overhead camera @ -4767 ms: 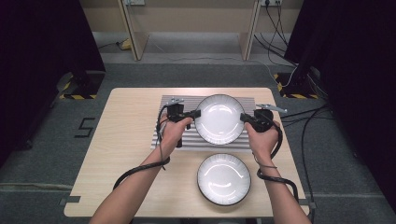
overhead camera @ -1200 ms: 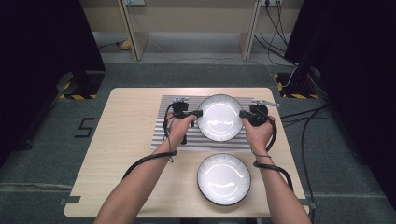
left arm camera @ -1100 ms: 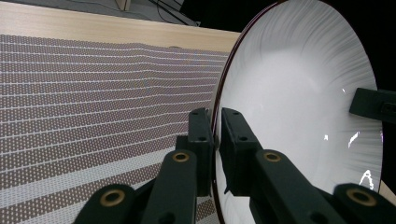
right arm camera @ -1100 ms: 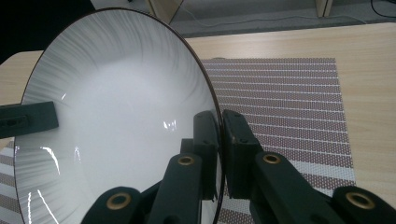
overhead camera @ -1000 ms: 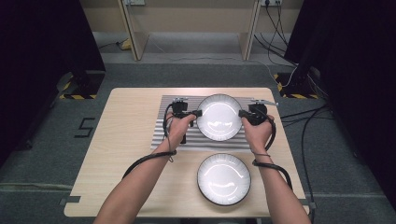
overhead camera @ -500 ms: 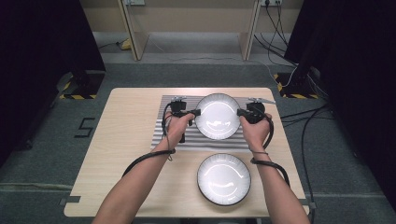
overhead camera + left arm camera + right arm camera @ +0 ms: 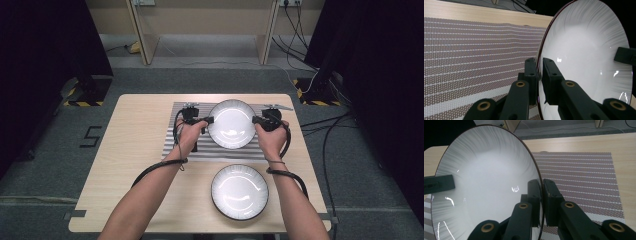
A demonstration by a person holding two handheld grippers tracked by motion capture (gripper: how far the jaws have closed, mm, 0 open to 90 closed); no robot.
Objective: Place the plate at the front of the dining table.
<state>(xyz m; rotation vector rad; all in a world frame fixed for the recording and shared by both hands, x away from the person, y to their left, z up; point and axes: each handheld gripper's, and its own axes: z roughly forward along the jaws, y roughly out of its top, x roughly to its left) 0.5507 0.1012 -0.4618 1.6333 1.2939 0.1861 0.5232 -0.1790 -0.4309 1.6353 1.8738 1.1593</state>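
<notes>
Gripping plate (image 7: 231, 123), claws shifted farther away.

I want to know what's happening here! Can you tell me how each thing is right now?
far plate: gripped at both rims, over the mat.
near plate: lying flat on the table, untouched.
striped mat: spread flat on the table.
left gripper: shut on the far plate's rim.
right gripper: shut on the opposite rim.
</notes>
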